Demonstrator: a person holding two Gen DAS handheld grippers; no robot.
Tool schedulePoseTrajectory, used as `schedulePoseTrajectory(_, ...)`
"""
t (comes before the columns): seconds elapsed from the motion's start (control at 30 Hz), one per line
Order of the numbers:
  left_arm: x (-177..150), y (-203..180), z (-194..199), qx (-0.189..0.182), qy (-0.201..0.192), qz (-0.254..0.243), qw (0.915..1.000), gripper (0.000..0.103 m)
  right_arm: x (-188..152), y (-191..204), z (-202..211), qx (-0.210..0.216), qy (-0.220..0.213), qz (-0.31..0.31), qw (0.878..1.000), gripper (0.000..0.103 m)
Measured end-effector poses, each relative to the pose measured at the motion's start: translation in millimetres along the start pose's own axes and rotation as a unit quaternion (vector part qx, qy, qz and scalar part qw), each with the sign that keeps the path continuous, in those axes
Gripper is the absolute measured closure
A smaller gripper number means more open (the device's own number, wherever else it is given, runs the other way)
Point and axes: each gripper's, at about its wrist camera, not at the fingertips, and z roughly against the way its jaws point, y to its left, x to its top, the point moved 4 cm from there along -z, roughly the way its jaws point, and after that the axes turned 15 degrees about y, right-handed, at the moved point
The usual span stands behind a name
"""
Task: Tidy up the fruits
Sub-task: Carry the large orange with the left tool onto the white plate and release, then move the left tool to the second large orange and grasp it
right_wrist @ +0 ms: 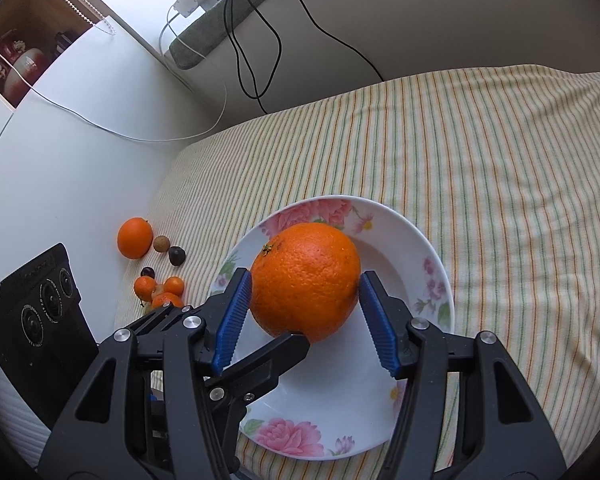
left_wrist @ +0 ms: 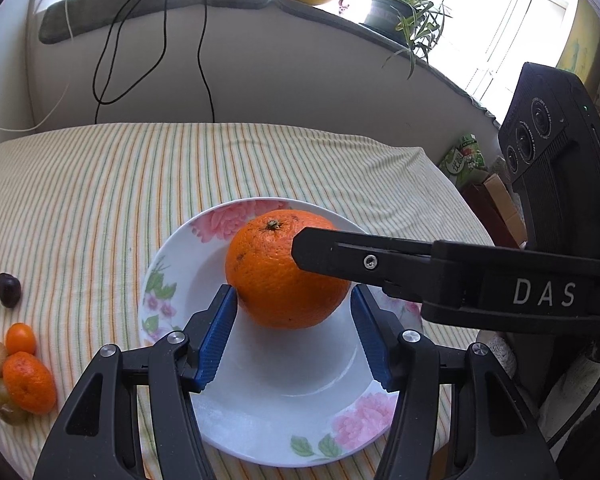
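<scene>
Orange skin, stem up: one large orange [left_wrist: 286, 270] sits in the floral plate [left_wrist: 276, 412] on the striped cloth [left_wrist: 112, 184]. Left gripper [left_wrist: 294, 332] spread open around the fruit; the left pad looks to touch the skin, the right pad just clear. Right gripper [right_wrist: 306, 320] likewise spread, pads at the orange's sides (contact uncertain). Small fruits [right_wrist: 156, 276] lie grouped on the cloth, well apart from the plate.
</scene>
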Motion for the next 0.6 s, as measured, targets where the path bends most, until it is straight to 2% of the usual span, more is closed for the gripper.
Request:
schedulePoseTrajectory(0.1, -3.7, -0.7, -0.5, 0.002, 0.002, -0.002, 1.0, 0.046, 0.5, 2.9, 10.0, -0.021, -0.013, 0.01, 1.0, 0.043)
schedulePoseTrajectory(0.33, -14.3, -0.1, 6.4, 0.0, -0.001, -0.002, 1.0, 0.043, -2.9, 2.9, 25.6, -0.033, -0.033, 0.013, 0.999, 0.031)
schedulePoseTrajectory(0.6, -26.8, 2.5, 26.6, 0.011, -0.025, -0.009, 0.9996, 0.043, -12.7, 5.9, 41.3, -0.056, -0.063, 0.02, 0.996, 0.028)
